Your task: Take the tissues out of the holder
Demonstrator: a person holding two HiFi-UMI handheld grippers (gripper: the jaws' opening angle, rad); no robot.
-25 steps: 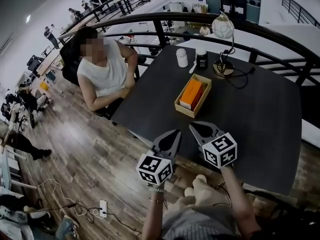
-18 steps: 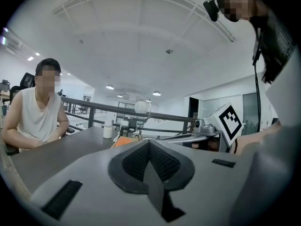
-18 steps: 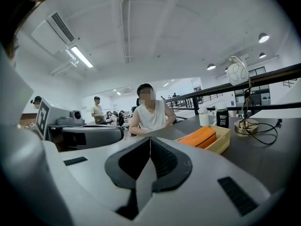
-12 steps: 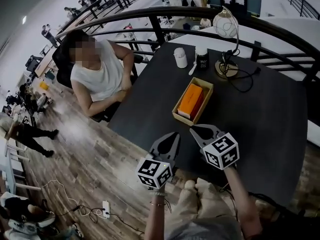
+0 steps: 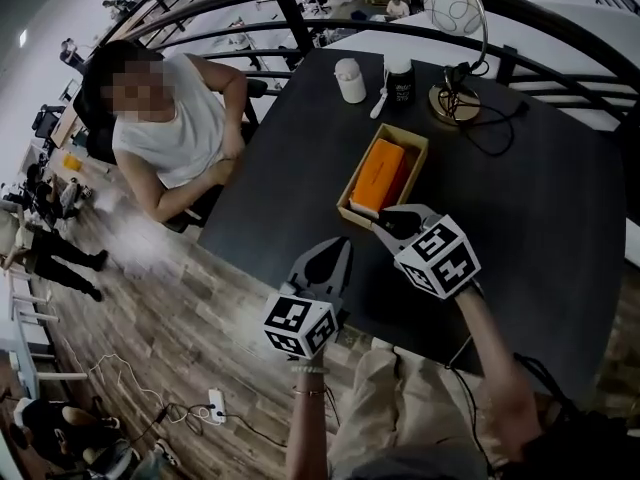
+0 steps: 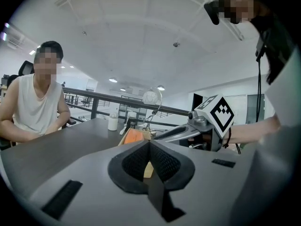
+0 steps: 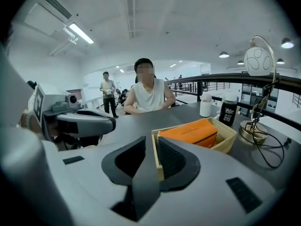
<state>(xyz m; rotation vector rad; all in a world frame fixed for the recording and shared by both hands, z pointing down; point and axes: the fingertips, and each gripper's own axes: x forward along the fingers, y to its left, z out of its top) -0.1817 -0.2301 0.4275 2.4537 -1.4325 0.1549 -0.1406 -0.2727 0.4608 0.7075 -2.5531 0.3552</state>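
Bench: dark table (image 5: 540, 218), with a seated person in a white sleeveless top (image 5: 175, 133) at its left edge, well to the left of both sets of fingers.

Left gripper (image 5: 343, 243): fingers pressed together tip to tip, nothing between them. It hangs over the table's near edge. In the left gripper view (image 6: 149, 142) the orange tissues (image 6: 135, 136) show just past the closed tips, ahead and slightly to their left; no contact.

Right gripper (image 5: 383, 222): jaws have just been opening and now stand a narrow slot apart. In the right gripper view (image 7: 151, 142) the slot holds nothing. The near corner of the wooden holder (image 7: 225, 138) sits just ahead of the tips and a little to their right. Whether the tips touch its wall cannot be told.

Tissues (image 5: 380, 176): an orange pack, lying inside the holder (image 5: 421, 168), just beyond the right fingertips (image 7: 190, 132).

Farther ahead of the right fingers: white container (image 5: 349, 80), black cup (image 5: 401, 80), and to their right a lamp (image 5: 455, 28) with a round shade, its cable trailing over the table.
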